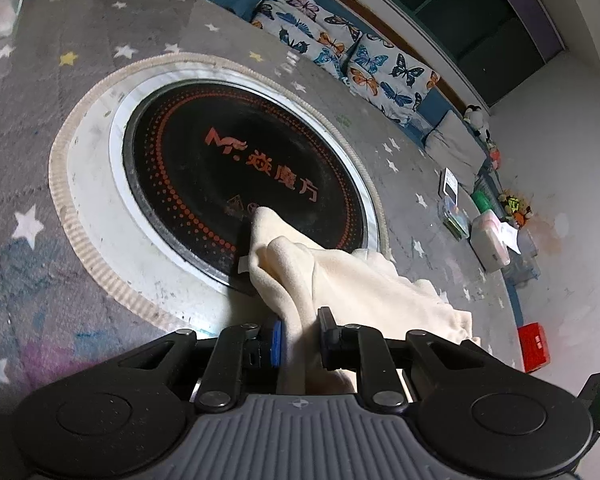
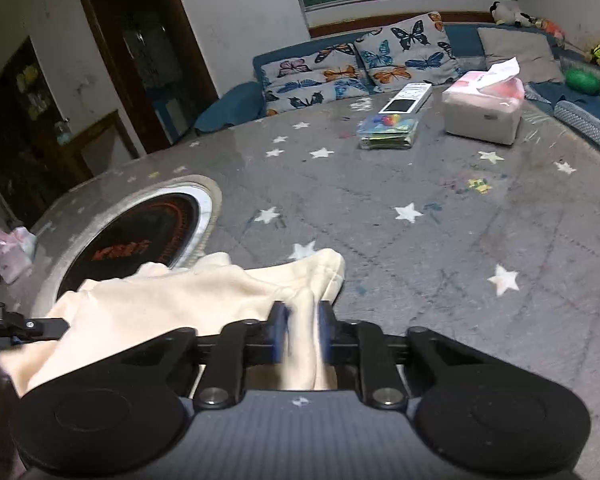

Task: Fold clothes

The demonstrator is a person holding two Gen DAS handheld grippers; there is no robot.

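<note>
The left gripper (image 1: 300,336) points forward and downward, its two fingers drawn close together with cream cloth (image 1: 300,280) pinched between the blue pads (image 1: 276,342). The right gripper (image 2: 302,334) is held lower and flatter, its fingers likewise closed on a bunched fold of the same cloth (image 2: 180,304). Part of the left gripper shows at the left edge of the right wrist view.

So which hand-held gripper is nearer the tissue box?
Right. The right hand-held gripper faces the tissue box across open table; the left hand-held gripper sits by the black cooktop, farther off.
</note>
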